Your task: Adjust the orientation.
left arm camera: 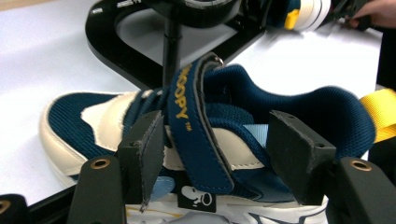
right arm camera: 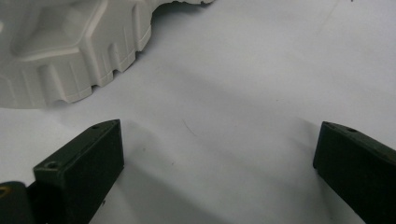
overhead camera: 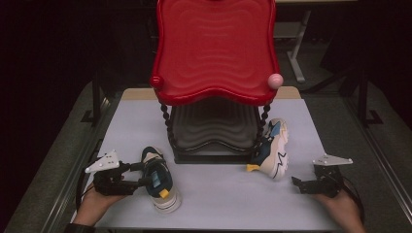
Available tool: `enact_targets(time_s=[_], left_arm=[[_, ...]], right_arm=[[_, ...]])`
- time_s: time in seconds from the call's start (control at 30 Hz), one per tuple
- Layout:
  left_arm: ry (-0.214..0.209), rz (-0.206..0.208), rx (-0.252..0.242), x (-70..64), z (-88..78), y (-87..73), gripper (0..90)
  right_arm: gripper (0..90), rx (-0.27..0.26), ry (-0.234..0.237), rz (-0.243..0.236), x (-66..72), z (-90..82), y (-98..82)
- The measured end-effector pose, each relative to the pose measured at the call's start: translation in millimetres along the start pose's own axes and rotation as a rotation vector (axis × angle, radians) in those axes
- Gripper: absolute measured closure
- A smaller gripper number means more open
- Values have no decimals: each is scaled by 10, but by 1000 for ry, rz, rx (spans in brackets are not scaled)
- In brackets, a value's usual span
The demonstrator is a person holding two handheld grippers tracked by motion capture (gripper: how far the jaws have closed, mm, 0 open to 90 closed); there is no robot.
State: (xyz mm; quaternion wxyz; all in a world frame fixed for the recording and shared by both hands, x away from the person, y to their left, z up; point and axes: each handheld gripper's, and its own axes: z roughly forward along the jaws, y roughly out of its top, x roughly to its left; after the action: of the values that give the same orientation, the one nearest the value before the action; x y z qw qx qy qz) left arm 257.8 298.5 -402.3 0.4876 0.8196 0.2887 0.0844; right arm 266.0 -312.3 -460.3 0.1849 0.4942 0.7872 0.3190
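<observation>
Jaws: left gripper (overhead camera: 141,174) spread around the near shoe (overhead camera: 160,180), pads apart from it; right gripper (overhead camera: 297,183) spread, empty.
Done: near shoe stands on the counter (overhead camera: 218,199).
Left: far shoe (overhead camera: 273,148) lies tipped against the rack (overhead camera: 214,97).

Dim lab-like room: lone worktable (overhead camera: 214,204), bare floor, metal stands (overhead camera: 296,53).

The word "SNOOPY", partly hidden at its beginning, is printed in yellow letters along the dark blue strap (left arm camera: 196,135) of the near shoe (left arm camera: 210,140), with a small "TM" mark after it. At 6 o'clock from the strap, a small black label (left arm camera: 197,198) with a white cartoon dog head is seen. White letters on the black stand base (left arm camera: 126,3) at 12 o'clock cannot be read.
</observation>
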Motion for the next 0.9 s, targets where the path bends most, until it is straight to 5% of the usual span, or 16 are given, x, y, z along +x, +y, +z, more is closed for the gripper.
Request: enact_targets(time_s=[0.2,0.63,0.9], left_arm=[[36,31,12,32,-32,26,367],[152,1,8,301,-250,-30,379],[45,13,-32,363,-148,83,403]], right_arm=[[13,0,0,0,0,0,0],[13,0,0,1,0,0,1],[12,0,0,1,1,1,1]])
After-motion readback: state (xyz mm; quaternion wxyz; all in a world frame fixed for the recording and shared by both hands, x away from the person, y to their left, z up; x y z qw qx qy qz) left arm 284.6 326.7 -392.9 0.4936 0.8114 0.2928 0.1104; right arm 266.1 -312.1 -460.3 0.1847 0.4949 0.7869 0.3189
